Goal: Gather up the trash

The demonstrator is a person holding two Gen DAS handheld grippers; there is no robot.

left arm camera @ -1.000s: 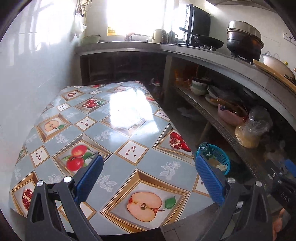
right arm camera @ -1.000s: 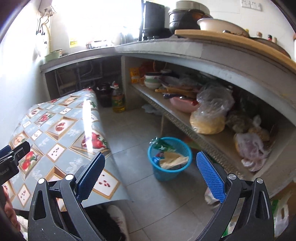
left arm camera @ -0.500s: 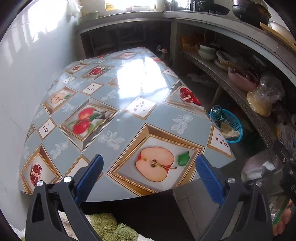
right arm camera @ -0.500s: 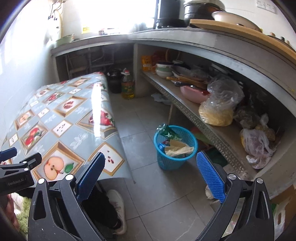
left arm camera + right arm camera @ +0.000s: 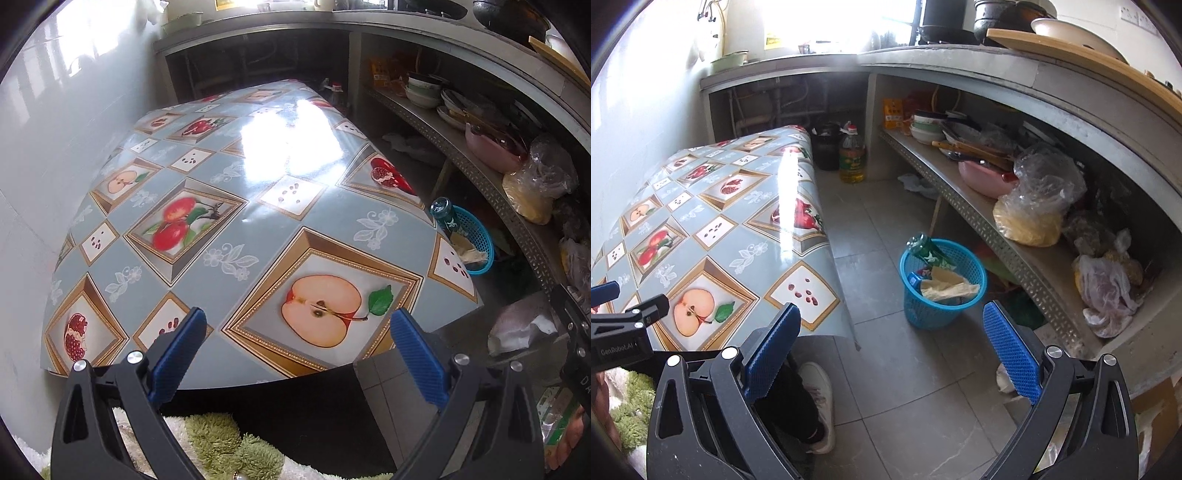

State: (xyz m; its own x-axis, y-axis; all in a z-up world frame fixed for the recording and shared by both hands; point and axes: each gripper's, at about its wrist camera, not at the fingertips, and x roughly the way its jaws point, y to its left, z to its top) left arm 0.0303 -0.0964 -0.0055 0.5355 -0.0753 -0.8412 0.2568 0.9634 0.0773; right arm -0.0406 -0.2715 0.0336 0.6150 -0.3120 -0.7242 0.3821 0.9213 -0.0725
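Trash basket (image 5: 942, 284) at frame centre, already holding scraps; both claws, left (image 5: 295, 365) and right (image 5: 892, 356), wide, empty. Collecting seemingly done; next, scan floor for leftovers.

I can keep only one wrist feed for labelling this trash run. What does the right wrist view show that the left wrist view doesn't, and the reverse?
Only the right wrist view shows the oil bottle on the floor, a white shoe, and the left gripper from the side.

Only the left wrist view shows the whole tabletop, bare.

Both show the blue basket holding a green bottle and paper, the shelf's pink bowl, and open, empty fingers.
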